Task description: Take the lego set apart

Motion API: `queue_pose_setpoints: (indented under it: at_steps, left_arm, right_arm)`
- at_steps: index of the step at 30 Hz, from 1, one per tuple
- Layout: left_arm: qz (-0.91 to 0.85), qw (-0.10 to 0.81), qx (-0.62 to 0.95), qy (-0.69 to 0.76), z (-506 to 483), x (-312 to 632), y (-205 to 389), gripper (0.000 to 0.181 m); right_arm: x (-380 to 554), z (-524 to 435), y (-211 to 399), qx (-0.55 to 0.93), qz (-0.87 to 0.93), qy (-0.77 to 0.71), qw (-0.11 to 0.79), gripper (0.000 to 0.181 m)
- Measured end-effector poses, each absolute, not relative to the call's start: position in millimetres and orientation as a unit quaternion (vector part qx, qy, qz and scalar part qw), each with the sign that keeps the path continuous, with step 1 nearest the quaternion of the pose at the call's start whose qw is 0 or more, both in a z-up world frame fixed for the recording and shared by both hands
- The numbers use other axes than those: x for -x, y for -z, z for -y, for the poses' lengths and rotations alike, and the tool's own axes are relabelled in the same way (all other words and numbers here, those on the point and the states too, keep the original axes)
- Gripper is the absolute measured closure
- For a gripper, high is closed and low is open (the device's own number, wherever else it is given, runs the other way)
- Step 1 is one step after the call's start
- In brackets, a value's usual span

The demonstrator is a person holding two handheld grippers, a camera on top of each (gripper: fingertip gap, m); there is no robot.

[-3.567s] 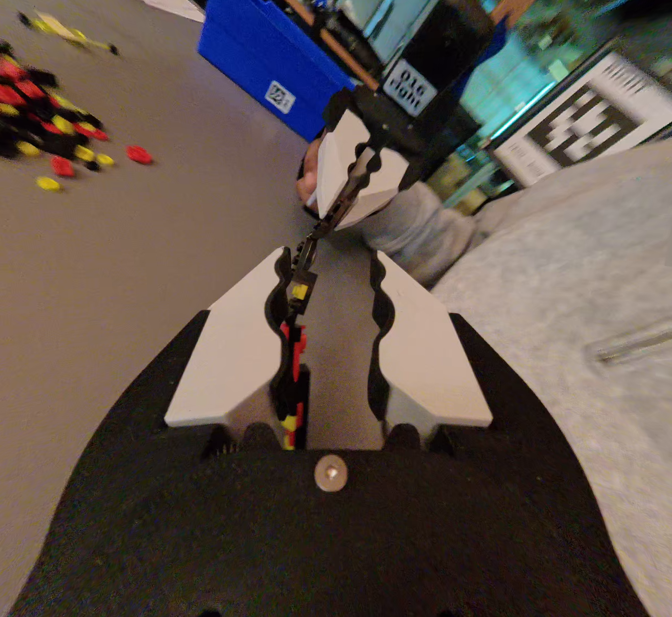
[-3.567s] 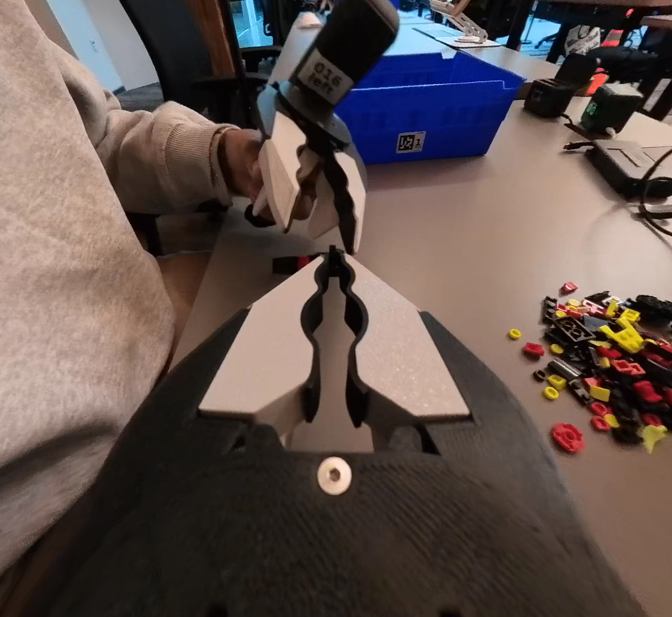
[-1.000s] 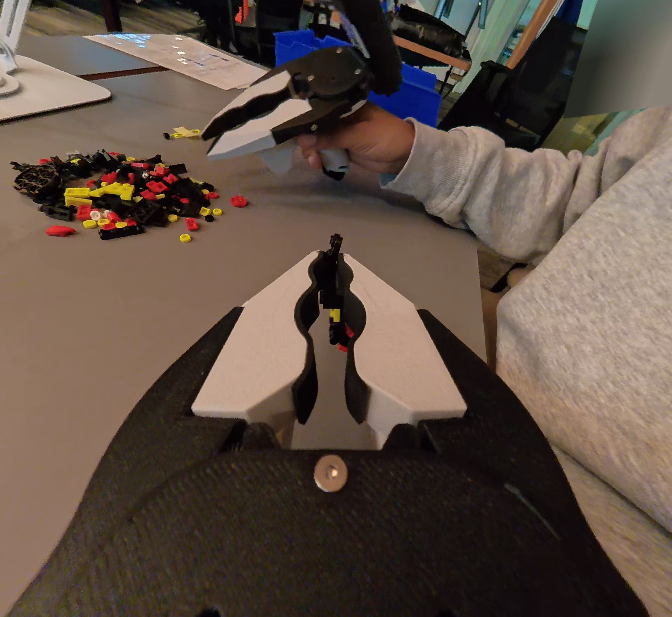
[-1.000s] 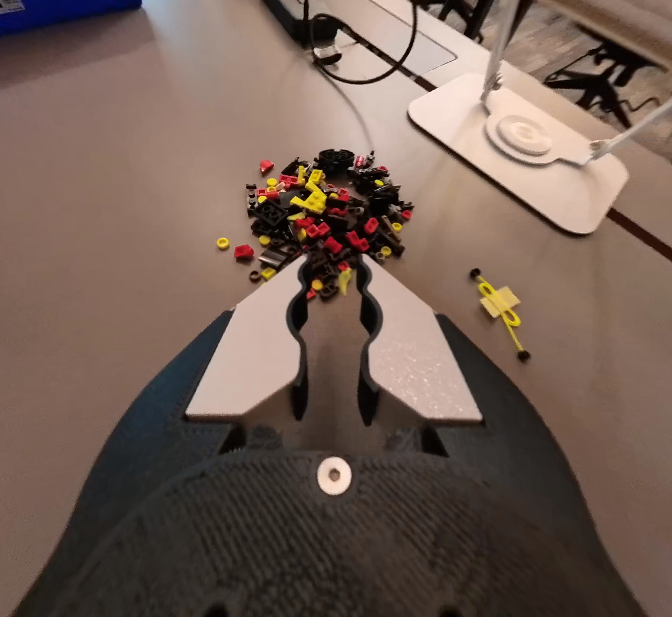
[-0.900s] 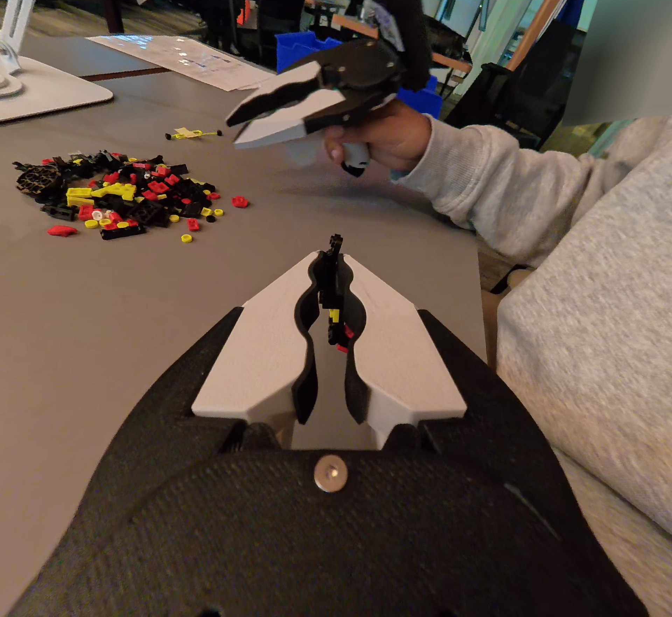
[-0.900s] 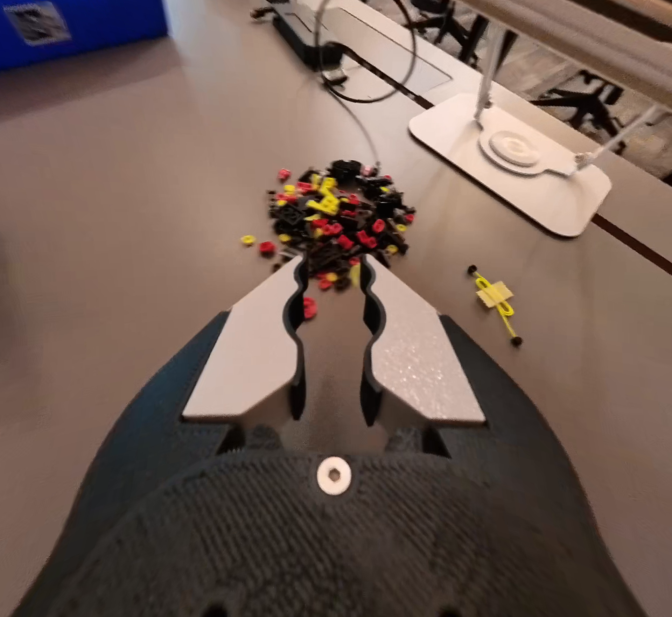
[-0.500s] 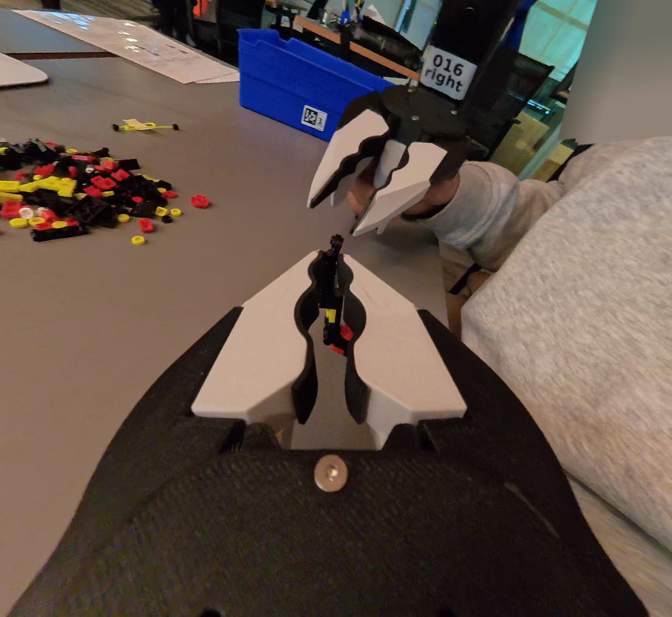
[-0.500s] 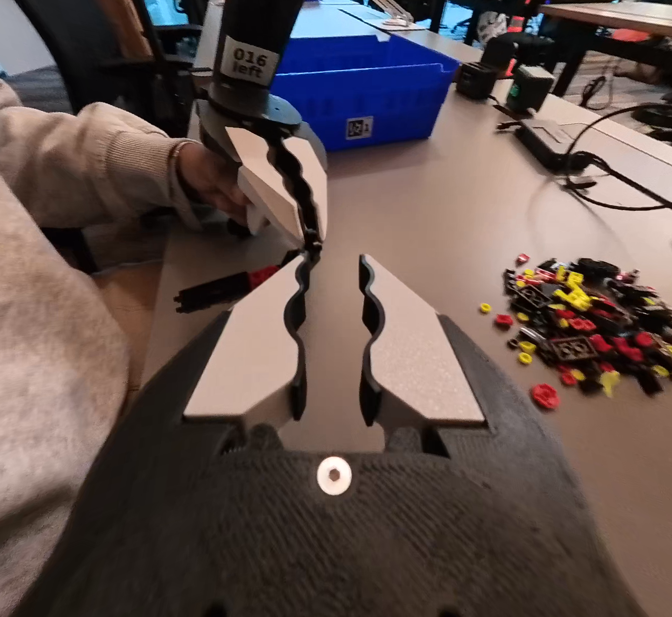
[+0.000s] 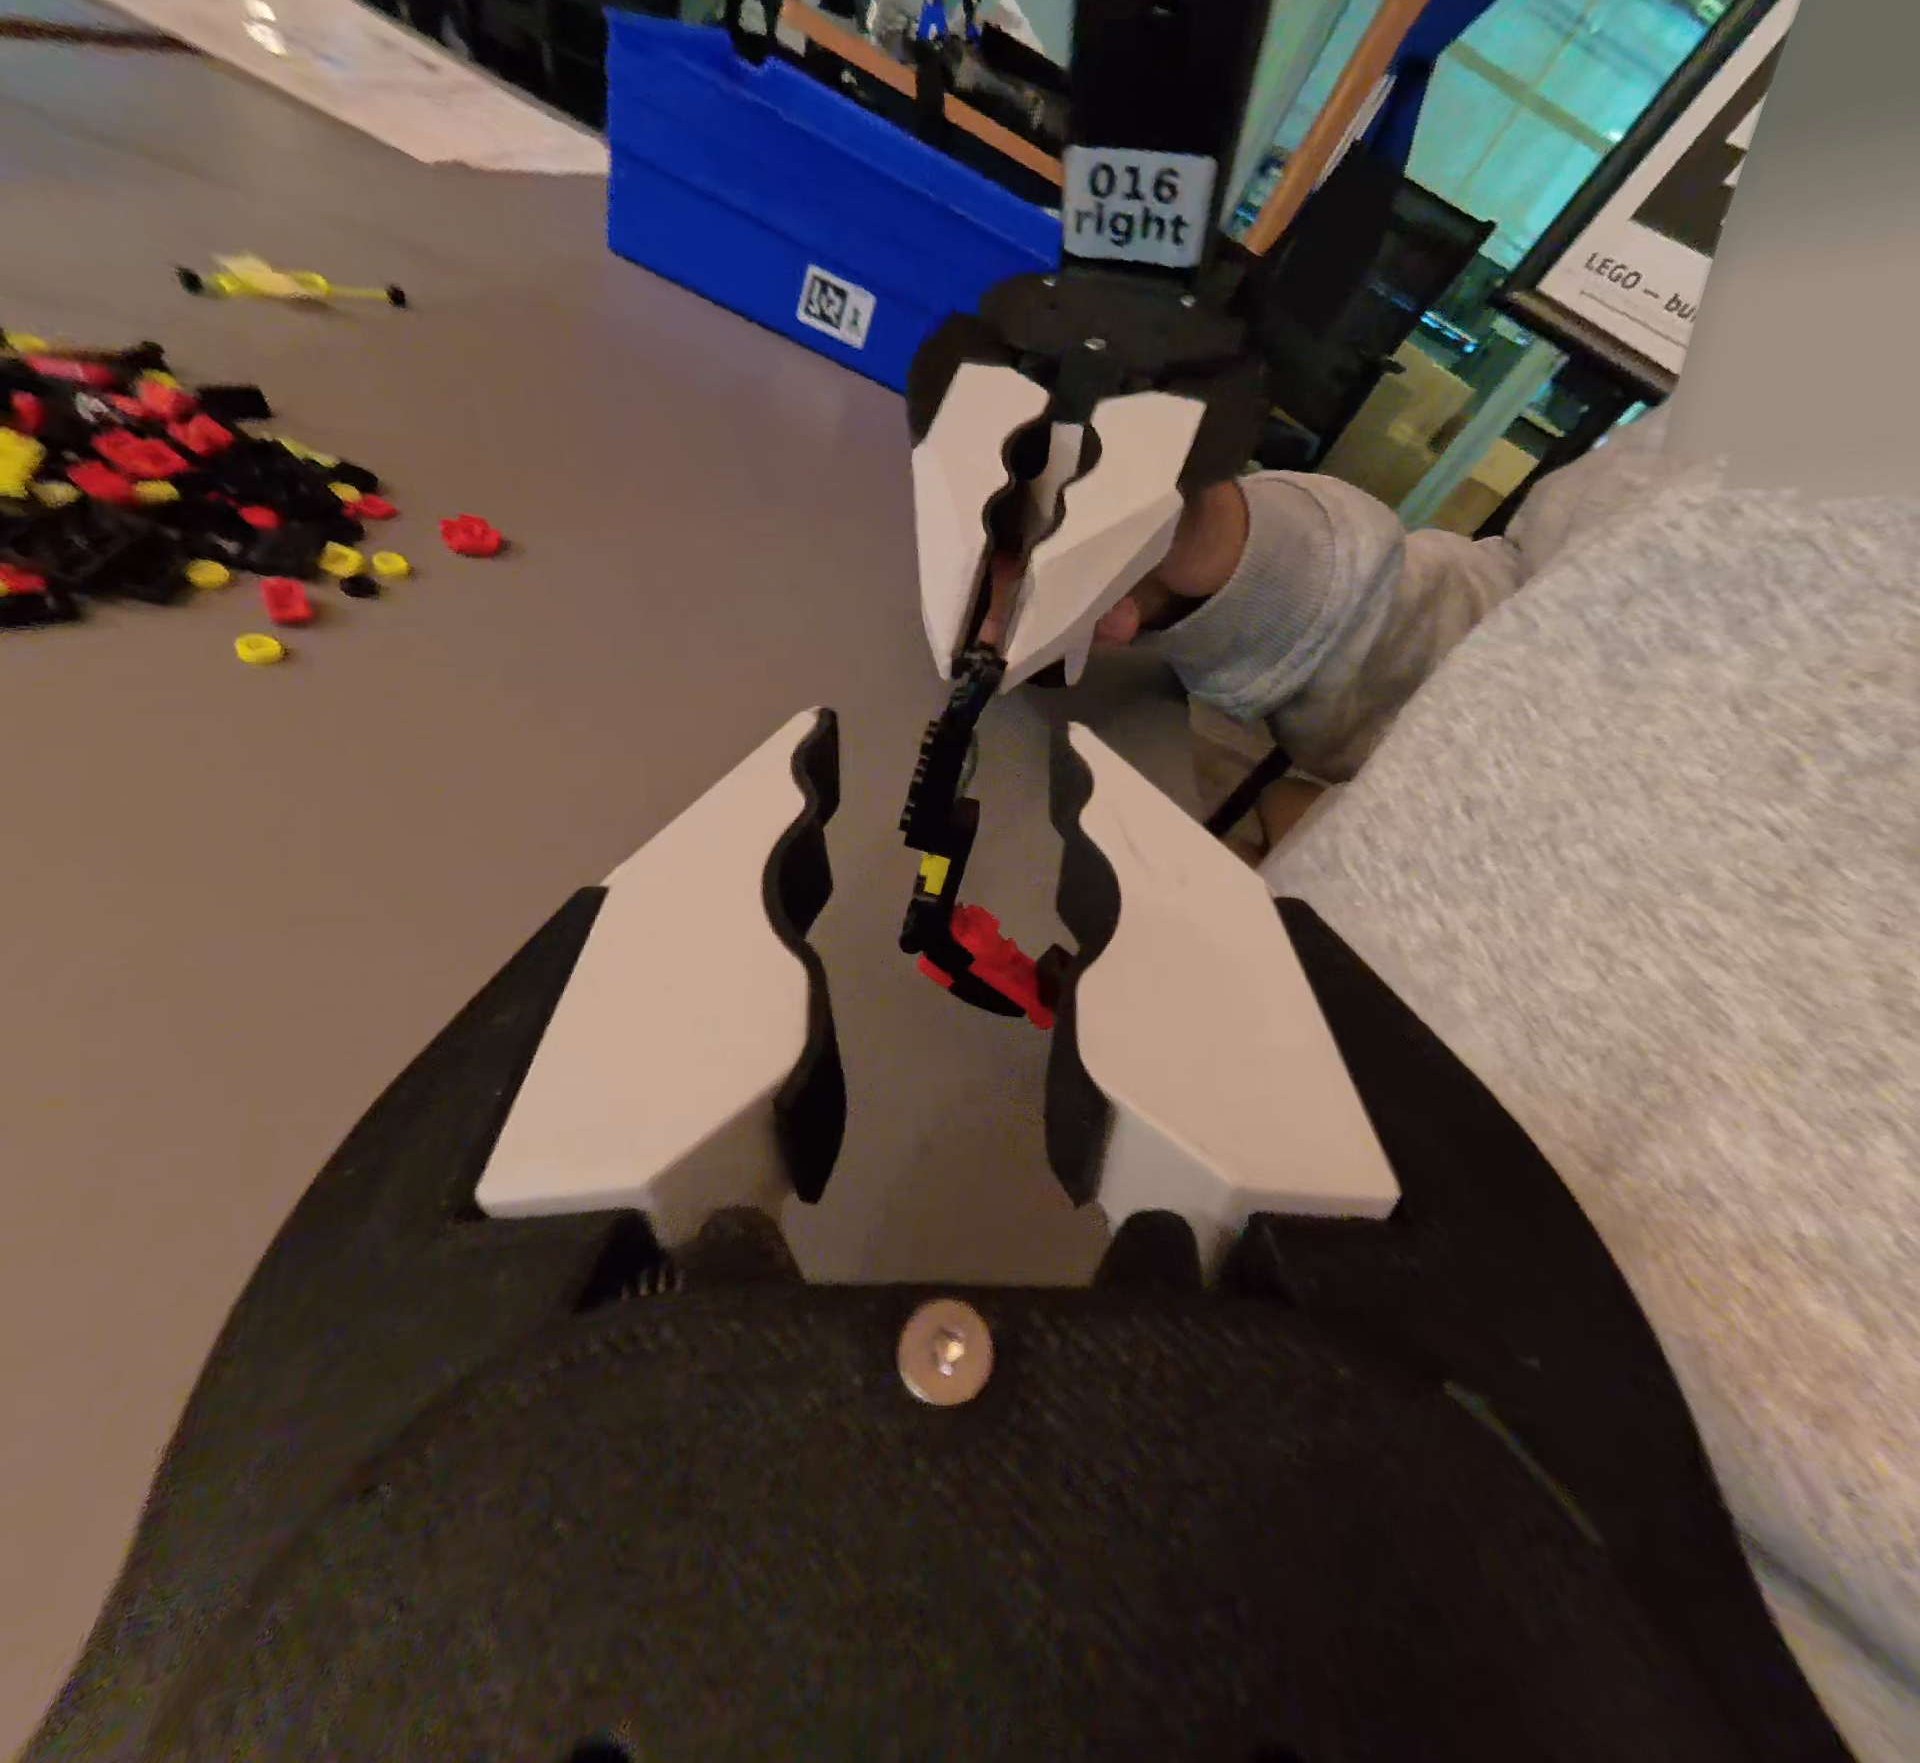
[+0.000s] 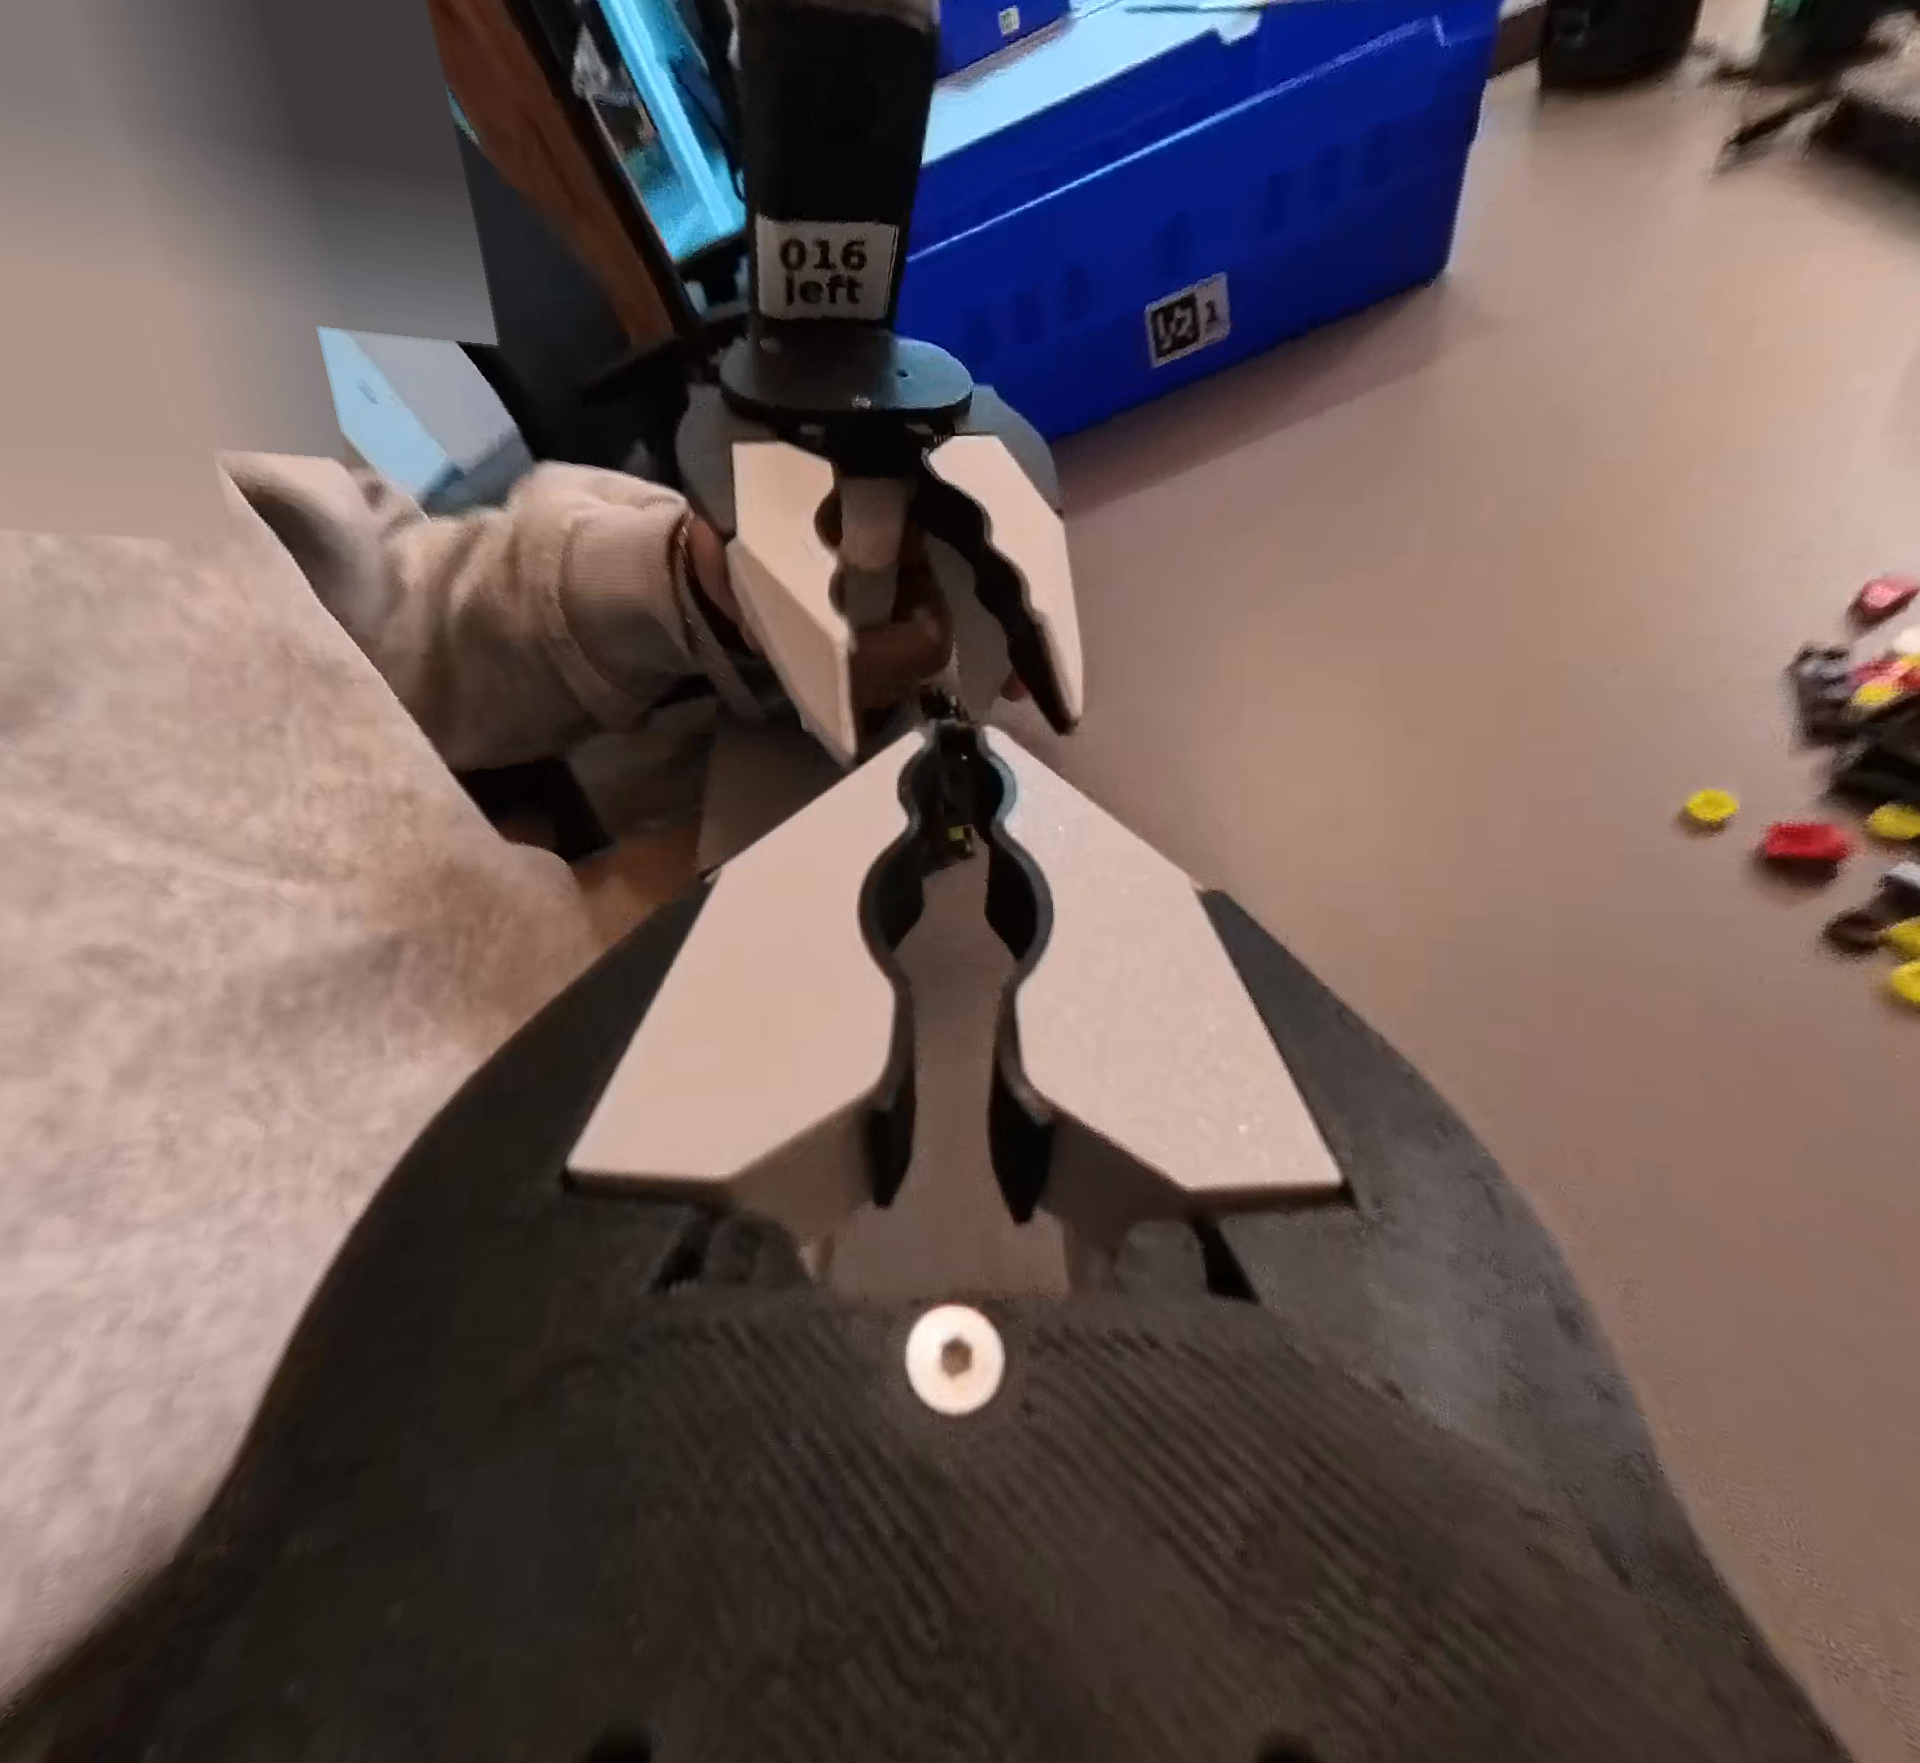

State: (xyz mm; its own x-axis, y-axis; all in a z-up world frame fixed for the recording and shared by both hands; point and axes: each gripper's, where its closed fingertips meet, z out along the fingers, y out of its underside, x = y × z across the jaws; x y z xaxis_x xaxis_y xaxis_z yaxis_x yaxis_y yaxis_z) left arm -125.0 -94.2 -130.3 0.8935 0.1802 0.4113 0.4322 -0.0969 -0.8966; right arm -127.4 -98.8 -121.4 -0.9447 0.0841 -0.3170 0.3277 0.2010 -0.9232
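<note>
Left tool [image 9: 940, 726]: fingers [image 9: 675, 965] of matt pale plastic, smooth-faced; inner pads black and wavy. Its body shows a ribbed, layered black texture with one bright metal screw [image 9: 943, 1364].

Right tool [image 10: 954, 745]: same build; its finger faces [image 10: 1122, 975] look finely grainy.

Lego strip [image 9: 951, 840], between the left tool's fingers: hard glossy plastic, black with red and yellow parts.

Bench [image 9: 312, 830], under both tools: smooth grey-brown surface with a dull sheen.

Bin [image 9: 790, 227], beyond the tools: smooth blue plastic, slightly glossy.

Sleeve [image 9: 1309, 612], behind the right tool: soft grey knit cloth, ribbed at the cuff.
</note>
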Motion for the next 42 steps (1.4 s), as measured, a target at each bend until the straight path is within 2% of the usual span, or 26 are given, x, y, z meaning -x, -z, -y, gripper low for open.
queue_pose_setpoints:
  at_steps: [3, 6, 11, 19, 25, 32, 33, 35, 38, 42]
  left_arm:
    - [0.214, 0.621, 0.742, 0.128, 90.8, 120.7, 137.0, 0.139]
    - [0.205, 0.623, 0.744, 0.129, 90.2, 118.1, 135.9, 0.167]
    - [0.192, 0.622, 0.748, 0.131, 88.7, 113.6, 135.3, 0.165]
    - [0.206, 0.625, 0.732, 0.176, 90.9, 112.3, 134.6, 0.165]
    - [0.245, 0.628, 0.703, 0.228, 90.1, 115.2, 133.5, 0.166]
    - [0.254, 0.63, 0.695, 0.234, 90.7, 117.0, 133.3, 0.166]
    - [0.253, 0.63, 0.696, 0.235, 90.5, 116.8, 133.3, 0.166]
    - [0.25, 0.629, 0.698, 0.237, 89.7, 115.1, 133.4, 0.166]
    - [0.249, 0.625, 0.703, 0.232, 88.6, 113.9, 134.8, 0.166]
    - [0.26, 0.634, 0.694, 0.222, 85.8, 117.4, 129.1, 0.165]
  right_arm:
    - [128.1, 99.8, 116.4, -0.168, -0.74, 0.633, 0.155, 0.18]
    - [127.2, 100.5, 113.3, -0.183, -0.724, 0.639, 0.187, 0.18]
    - [129.8, 99.7, 113.1, -0.213, -0.699, 0.64, 0.237, 0.179]
    - [131.4, 102.0, 114.7, -0.292, -0.622, 0.626, 0.37, 0.18]
    - [141.3, 97.7, 109.2, -0.291, -0.616, 0.651, 0.335, 0.178]
    - [139.6, 99.4, 115.4, -0.288, -0.637, 0.64, 0.321, 0.165]
    - [137.0, 101.2, 116.0, -0.286, -0.638, 0.636, 0.327, 0.166]
    - [134.9, 103.4, 116.8, -0.285, -0.638, 0.635, 0.329, 0.179]
    - [133.4, 102.2, 117.8, -0.28, -0.646, 0.629, 0.329, 0.18]
    - [138.2, 99.3, 112.5, -0.272, -0.661, 0.639, 0.286, 0.18]
